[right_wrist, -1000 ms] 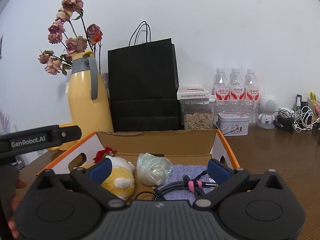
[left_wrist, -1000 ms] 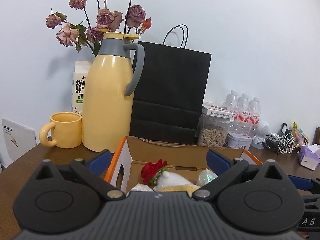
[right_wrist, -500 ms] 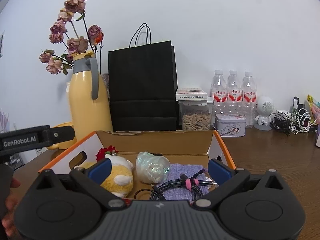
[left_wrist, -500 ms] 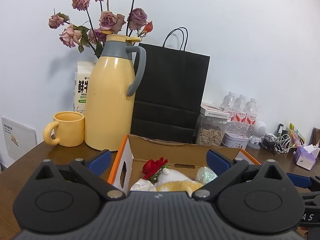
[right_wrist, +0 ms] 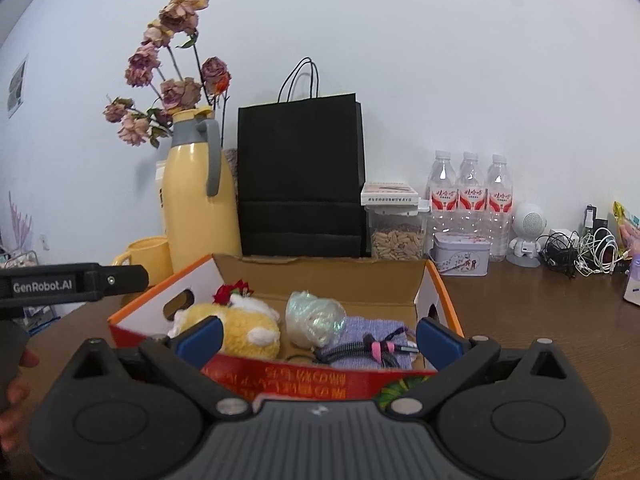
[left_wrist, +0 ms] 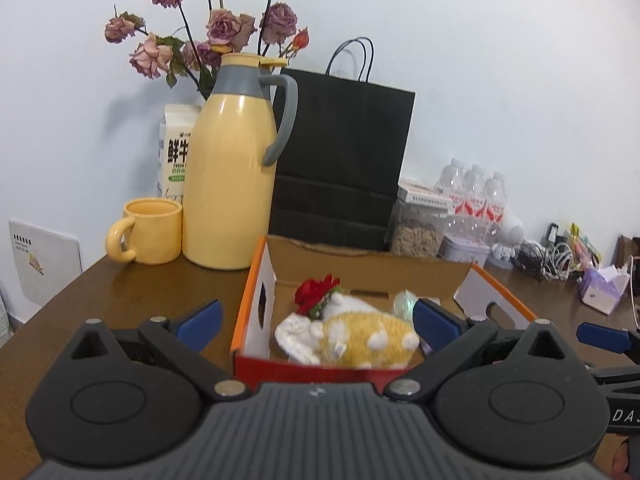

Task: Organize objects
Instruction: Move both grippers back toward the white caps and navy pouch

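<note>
The cardboard box (right_wrist: 320,270) sits on the wooden table (left_wrist: 120,284), holding a yellow plush toy (right_wrist: 244,326), an iridescent wrap bundle (right_wrist: 316,318), a purple cloth (right_wrist: 372,328) and a braided cable (right_wrist: 360,348). Left gripper (left_wrist: 316,320) and right gripper (right_wrist: 318,334) both spread wide, grasping nothing, near the box's front edge.

Open cardboard box (right_wrist: 320,272) with orange rim, red front wall, upright on brown tabletop (right_wrist: 540,320) | yellow-and-white plush toy (right_wrist: 240,326) lying at box's left end | red artificial rose (right_wrist: 232,291) just behind plush | iridescent wrapped bundle (right_wrist: 316,318) in middle | lilac knitted cloth (right_wrist: 372,330) at right, coiled black cable (right_wrist: 360,350) with pink tie on it
</note>
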`<state>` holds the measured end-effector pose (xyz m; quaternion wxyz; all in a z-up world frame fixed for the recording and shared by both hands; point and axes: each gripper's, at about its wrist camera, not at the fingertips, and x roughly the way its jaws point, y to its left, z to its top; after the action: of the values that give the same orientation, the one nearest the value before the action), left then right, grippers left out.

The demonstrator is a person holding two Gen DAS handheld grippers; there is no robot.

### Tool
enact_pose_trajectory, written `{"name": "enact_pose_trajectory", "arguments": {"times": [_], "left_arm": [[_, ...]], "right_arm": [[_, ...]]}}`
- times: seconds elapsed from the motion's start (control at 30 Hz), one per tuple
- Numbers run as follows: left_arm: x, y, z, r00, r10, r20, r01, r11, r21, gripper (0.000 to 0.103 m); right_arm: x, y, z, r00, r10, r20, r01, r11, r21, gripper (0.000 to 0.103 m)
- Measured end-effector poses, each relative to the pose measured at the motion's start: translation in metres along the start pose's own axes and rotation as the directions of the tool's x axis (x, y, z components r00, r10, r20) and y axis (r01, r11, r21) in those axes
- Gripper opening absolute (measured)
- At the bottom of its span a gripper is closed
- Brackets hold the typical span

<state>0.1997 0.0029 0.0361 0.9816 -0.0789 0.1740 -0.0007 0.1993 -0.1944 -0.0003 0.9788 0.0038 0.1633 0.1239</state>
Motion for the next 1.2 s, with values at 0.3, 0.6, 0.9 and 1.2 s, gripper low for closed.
{"name": "enact_pose_trajectory", "arguments": {"times": [0.3,0.6,0.9,1.2], "left_arm": [[-0.019,0.01,-0.02,0.997,0.012,-0.073,-0.011,1.0,0.019,0.103],[-0.039,0.024,-0.04,0.989,0.03,-0.143,-0.025,0.999,0.034,0.103],[-0.057,0.04,-0.053,0.983,0.055,-0.177,-0.053,0.998,0.015,0.103],[-0.066,0.049,-0.058,0.981,0.066,-0.184,-0.067,0.998,0.001,0.103]], "right_arm": [[-0.022,-0.001,-0.019,0.999,0.009,-0.052,-0.009,1.0,-0.01,0.103],[-0.037,0.006,-0.042,0.989,0.043,-0.14,-0.051,0.997,-0.052,0.103],[-0.031,0.028,-0.062,0.961,0.102,-0.257,-0.139,0.982,-0.131,0.082],[-0.01,0.042,-0.07,0.935,0.132,-0.33,-0.189,0.971,-0.147,0.049]]}}
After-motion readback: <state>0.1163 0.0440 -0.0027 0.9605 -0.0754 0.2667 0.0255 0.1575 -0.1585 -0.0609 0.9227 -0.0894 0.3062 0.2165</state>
